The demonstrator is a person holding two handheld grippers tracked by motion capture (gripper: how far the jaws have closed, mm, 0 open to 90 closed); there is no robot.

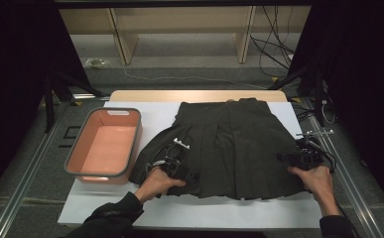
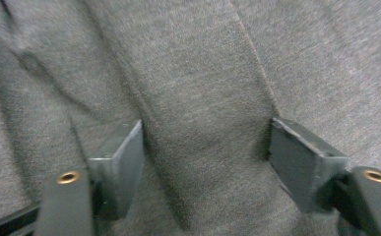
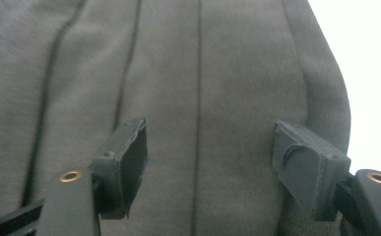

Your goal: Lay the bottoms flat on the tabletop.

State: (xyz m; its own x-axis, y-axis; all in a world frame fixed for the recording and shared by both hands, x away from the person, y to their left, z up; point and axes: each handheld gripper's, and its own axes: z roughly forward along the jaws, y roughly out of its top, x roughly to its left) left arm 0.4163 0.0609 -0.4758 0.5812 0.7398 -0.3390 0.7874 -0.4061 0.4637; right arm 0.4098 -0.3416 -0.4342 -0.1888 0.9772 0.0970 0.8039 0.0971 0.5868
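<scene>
Dark grey-green cloth, pleated: a skirt (image 1: 229,146) spread flat on a white sheet (image 1: 189,210) over the table, waistband at the far edge, hem flaring toward the near side. Long axis from near to far, pleats fanning out from the waist down to the hem. To its left, clear of the hem by a narrow strip of white, a salmon-pink bin (image 1: 105,144) with a grey rim.

From the high view: the whole outline of the skirt, the bin, the bare floor and cables beyond the table, and both forearms coming in from the near edge. Left hand (image 1: 157,182) low on the near-left corner of the hem, sleeve dark, wrist bent inward, left gripper (image 1: 179,171) lying on the cloth and aimed toward the skirt's middle. Right hand (image 1: 318,179) at the near-right corner, right gripper (image 1: 291,158) aimed leftward across the hem edge.

From the left gripper view (image 2: 205,147): weave of the cloth close up, one raised pleat running up between the two black jaws, jaws standing apart, tips down on the fabric but not pinching it. From the right gripper view (image 3: 210,147): straight pleat lines, the curved side edge of the skirt (image 3: 178,73) against the white sheet (image 3: 360,59) at upper right, jaws likewise wide apart with cloth beneath and nothing clamped.
</scene>
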